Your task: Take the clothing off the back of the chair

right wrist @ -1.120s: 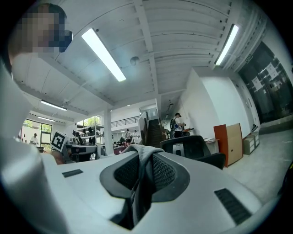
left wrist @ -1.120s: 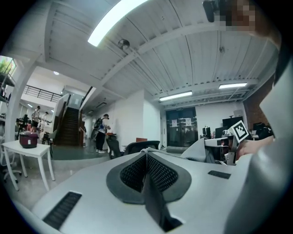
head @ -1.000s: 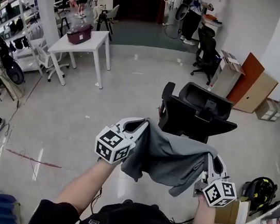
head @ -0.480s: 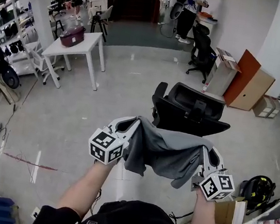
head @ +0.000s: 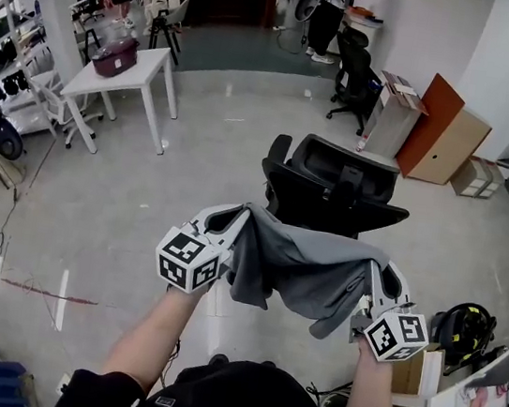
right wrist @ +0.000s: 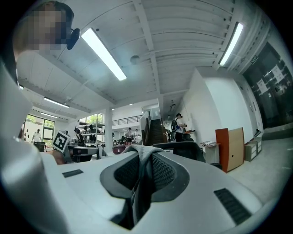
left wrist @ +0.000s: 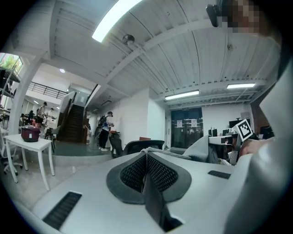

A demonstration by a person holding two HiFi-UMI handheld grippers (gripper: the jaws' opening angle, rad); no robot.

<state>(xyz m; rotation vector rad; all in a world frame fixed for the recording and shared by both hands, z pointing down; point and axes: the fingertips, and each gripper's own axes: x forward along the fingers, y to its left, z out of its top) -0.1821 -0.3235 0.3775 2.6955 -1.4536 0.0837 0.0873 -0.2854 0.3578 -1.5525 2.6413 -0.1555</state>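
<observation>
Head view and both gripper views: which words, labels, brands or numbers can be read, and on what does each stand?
None can be read.
The left marker cube and right marker cube: square patterns only, no letters.
The sheets on the glass door: too small.
The paper at lower right, head view: blurred.

No words or numbers can be read here. The cube [head: 191,259] on the left gripper [head: 245,214] and the cube [head: 396,335] on the right gripper [head: 380,266] show only black and white squares. The papers [left wrist: 186,123] on the dark doors [left wrist: 178,136] are too small to read.
</observation>
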